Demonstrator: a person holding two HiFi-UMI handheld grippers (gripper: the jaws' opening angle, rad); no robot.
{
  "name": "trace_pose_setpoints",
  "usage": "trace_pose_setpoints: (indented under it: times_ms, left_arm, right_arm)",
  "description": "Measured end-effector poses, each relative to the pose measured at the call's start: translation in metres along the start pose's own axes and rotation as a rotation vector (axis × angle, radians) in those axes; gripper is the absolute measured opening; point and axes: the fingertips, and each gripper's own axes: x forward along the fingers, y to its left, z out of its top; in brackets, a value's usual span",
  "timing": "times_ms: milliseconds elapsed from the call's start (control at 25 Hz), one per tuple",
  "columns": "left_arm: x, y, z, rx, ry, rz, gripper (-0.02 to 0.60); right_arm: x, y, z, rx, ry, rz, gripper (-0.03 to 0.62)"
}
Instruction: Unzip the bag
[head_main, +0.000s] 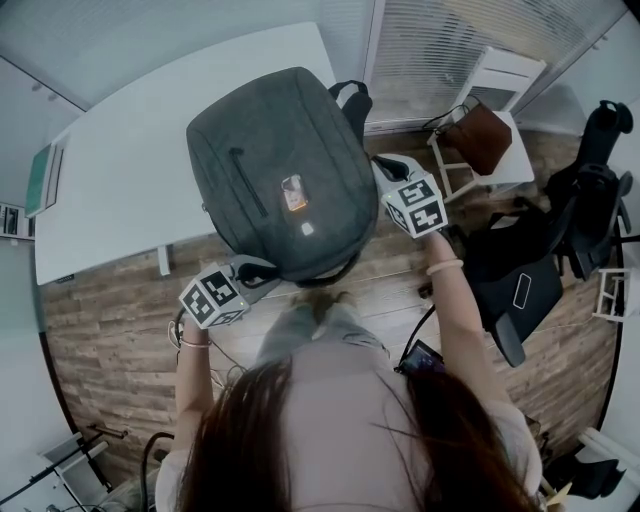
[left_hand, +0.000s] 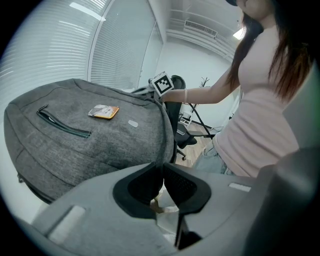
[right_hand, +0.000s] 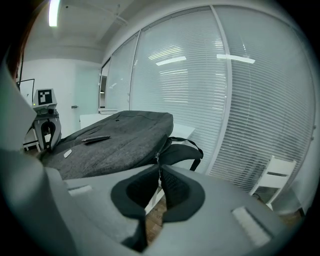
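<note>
A grey backpack lies flat on the white table, its near end hanging over the table edge. It carries a small orange label and a front pocket zipper. My left gripper is at the bag's near-left corner, jaws shut on the bag's edge seam. My right gripper is at the bag's right side by the black straps. Its jaws are shut on the metal zipper pull. In the left gripper view the backpack fills the left half.
A white chair holding a brown bag stands at the right by the blinds. A black office chair is near my right arm. A green-edged item lies at the table's far left. Wooden floor lies below.
</note>
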Motion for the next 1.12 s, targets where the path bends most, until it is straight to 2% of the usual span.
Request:
trace_pose_setpoints:
  times_ms: [760,1120]
  left_arm:
    - [0.004,0.000,0.001,-0.005,0.006,-0.011,0.055]
    - [0.004,-0.001,0.001,-0.009,0.006,0.025,0.057]
  right_arm:
    - [0.021,-0.012,0.011,-0.008,-0.018,0.006,0.028]
    - [0.020,-0.013,0.012,0.031,-0.033,0.016,0.035]
